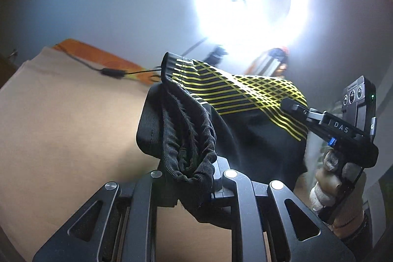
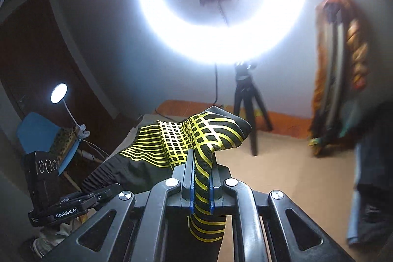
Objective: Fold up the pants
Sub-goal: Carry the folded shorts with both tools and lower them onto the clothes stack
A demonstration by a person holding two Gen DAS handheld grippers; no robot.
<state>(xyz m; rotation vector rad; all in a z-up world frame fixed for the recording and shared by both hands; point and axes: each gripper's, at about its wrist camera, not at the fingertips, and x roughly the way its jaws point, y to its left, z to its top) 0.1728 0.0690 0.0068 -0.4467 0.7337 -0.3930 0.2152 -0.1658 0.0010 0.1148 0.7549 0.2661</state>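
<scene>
Black pants (image 1: 255, 139) with a yellow grid print hang stretched in the air between both grippers, above a beige surface (image 1: 61, 119). My left gripper (image 1: 196, 178) is shut on the bunched, ribbed black waistband (image 1: 186, 139), which hides its fingertips. My right gripper (image 2: 201, 183) is shut on a yellow-striped fold of the pants (image 2: 203, 139), pinched between its blue pads (image 2: 192, 186). The left wrist view shows the right gripper (image 1: 288, 103) at the far side of the cloth, held by a hand (image 1: 329, 178). The right wrist view shows the left gripper (image 2: 105, 190) at the lower left, by the waistband (image 2: 103, 176).
A bright ring light (image 2: 221, 1) on a black tripod (image 2: 248, 109) stands at the far edge of the beige surface (image 2: 282, 176). A cable (image 1: 110, 71) lies near an orange strip (image 1: 98, 55). A small lamp (image 2: 59, 93) and blue chair (image 2: 36, 134) are left; clothes (image 2: 343, 80) hang right.
</scene>
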